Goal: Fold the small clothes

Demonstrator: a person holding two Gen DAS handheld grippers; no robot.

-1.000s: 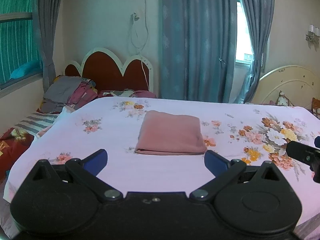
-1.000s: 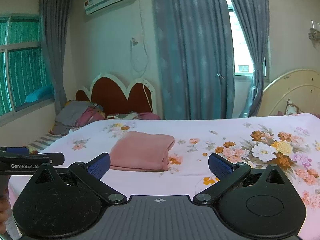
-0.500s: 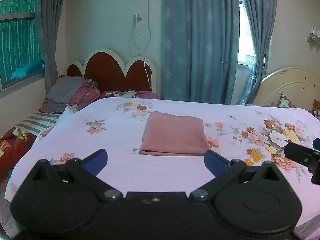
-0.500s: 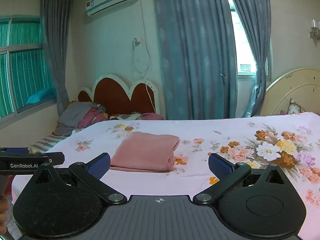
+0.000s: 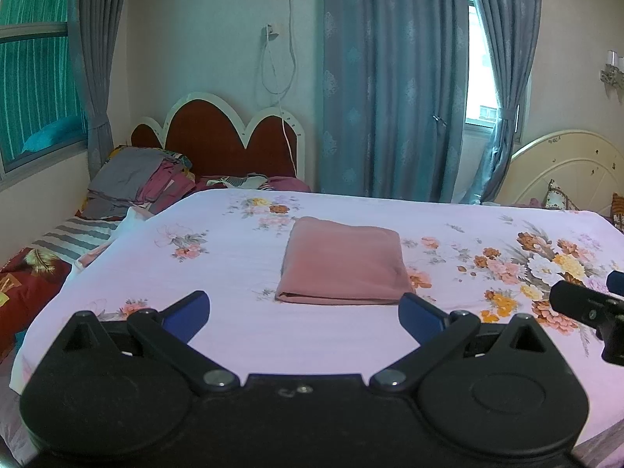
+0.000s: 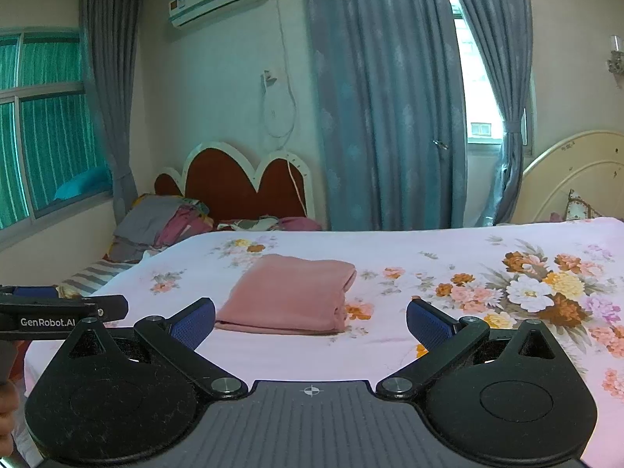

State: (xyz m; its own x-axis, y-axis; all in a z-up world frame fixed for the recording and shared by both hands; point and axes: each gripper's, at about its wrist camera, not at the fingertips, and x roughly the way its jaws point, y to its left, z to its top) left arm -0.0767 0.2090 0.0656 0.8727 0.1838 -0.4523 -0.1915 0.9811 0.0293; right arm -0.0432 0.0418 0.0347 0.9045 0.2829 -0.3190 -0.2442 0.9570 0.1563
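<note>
Pink and soft-looking, the folded cloth (image 5: 343, 263) lies flat on the bed (image 5: 234, 257), a neat rectangle of several layers with its stacked edges facing the cameras along the near side. In the right wrist view the cloth (image 6: 290, 294) shows a rounded fold along its right end, where the layers curve over one another. Its top is smooth, with only faint creases. It rests near the middle of the pale lilac sheet, to the left of a large printed bunch of flowers.

Both pairs of tongs hover above the near part of the bed, apart from the cloth and holding nothing. The left tongs (image 5: 304, 310) stand wide apart, blue pads facing inward, with the cloth seen between them. The right tongs (image 6: 311, 321) are likewise spread wide.

Behind the bed stand grey-blue curtains (image 5: 390, 78) and a red headboard (image 5: 230, 144) with a pile of clothes (image 5: 136, 179) beside it.
</note>
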